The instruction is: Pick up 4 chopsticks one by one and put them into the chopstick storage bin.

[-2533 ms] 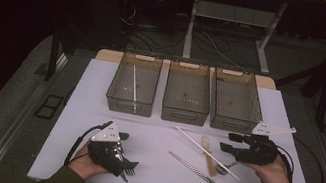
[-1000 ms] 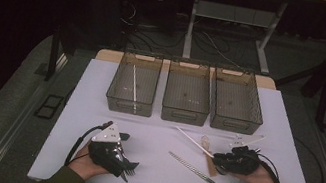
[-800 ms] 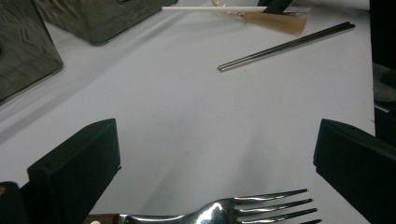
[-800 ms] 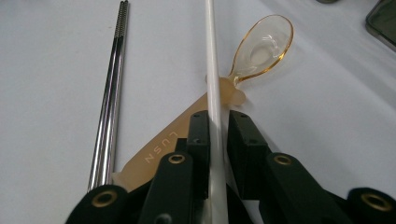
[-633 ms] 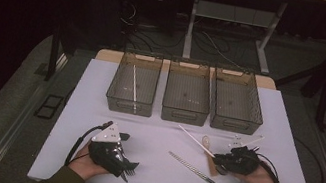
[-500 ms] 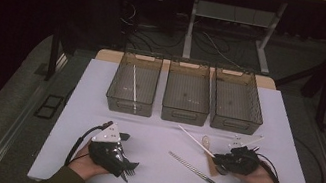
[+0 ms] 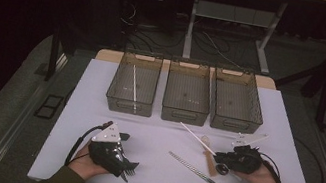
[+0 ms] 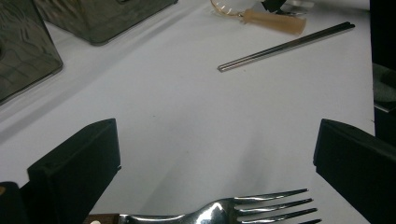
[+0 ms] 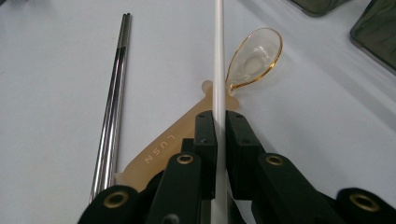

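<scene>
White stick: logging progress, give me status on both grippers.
Right gripper shut on white stick, over the spoon. Left gripper open, fork between jaws. Metal chopsticks lie alongside, clear.

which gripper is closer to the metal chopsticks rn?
Right. The right gripper, shut on a white stick, sits just past the metal chopsticks, near their middle. The left gripper is open over a fork, well to their left.
</scene>
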A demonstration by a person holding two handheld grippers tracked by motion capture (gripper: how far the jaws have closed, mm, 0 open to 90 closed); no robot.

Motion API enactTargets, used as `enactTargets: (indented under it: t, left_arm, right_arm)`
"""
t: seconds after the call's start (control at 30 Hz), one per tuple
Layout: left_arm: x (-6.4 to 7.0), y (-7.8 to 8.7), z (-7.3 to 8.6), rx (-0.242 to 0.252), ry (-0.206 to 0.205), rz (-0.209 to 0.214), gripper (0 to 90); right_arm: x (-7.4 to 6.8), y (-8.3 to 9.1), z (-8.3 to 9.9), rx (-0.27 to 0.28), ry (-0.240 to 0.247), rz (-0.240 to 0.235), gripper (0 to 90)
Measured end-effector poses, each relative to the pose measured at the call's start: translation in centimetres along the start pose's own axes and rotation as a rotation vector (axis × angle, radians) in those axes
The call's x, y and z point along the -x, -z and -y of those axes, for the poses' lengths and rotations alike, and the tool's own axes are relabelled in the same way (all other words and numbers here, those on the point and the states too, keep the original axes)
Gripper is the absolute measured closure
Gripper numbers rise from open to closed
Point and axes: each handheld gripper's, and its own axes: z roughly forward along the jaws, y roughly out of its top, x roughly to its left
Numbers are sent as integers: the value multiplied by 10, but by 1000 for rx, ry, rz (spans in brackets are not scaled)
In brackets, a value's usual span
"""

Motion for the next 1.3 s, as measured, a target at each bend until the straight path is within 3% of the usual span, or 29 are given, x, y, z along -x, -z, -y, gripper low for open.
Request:
enactTargets:
  t: [0.67,1.3]
  left_arm:
    - [-1,0,2,0,10,-7,0]
    - [0,-1,2,-5,9,-10,0]
  right_arm:
    - [-2,16,-11,95,-45,-7,842]
    - [-8,12,-38,169,-88,0,842]
